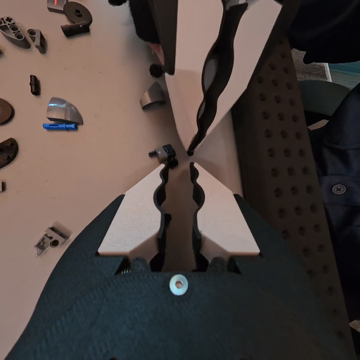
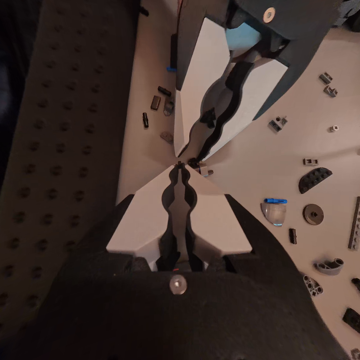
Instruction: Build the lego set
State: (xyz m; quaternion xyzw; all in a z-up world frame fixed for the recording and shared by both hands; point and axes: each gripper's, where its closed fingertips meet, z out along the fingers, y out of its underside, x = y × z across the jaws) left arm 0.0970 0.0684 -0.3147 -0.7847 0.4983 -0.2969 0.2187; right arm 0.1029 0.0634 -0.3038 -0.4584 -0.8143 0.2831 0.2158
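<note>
My left gripper point(image 1: 178, 165) is open, its tips a narrow gap apart just above the pale table point(image 1: 109, 64). A small grey and black lego assembly point(image 1: 163, 153) lies at the outer side of its left fingertip, outside the jaws. My right gripper point(image 2: 179, 165) is shut on a tiny black piece point(image 2: 180, 163). It meets the left gripper tip to tip, and in the left wrist view it point(image 1: 190, 153) comes down from the top. The left gripper point(image 2: 187, 157) and the assembly point(image 2: 203, 169) also show in the right wrist view.
A dark studded plate point(image 1: 282, 175) point(image 2: 58, 136) lies along the table edge beside both grippers. Loose pieces are scattered about: a blue pin point(image 1: 60, 126), a grey curved shell point(image 1: 64, 113), a black half-round plate point(image 2: 313, 179), a dark disc point(image 2: 313, 214). A person's dark shirt point(image 1: 339, 194) is at the right. Only a small space, under 4 cm, lies between the two pairs of fingers. Between my left fingertips and the blue pin point(image 1: 60, 126) there is roughly 10 cm. Look for it in the right wrist view point(image 2: 276, 199) too.
</note>
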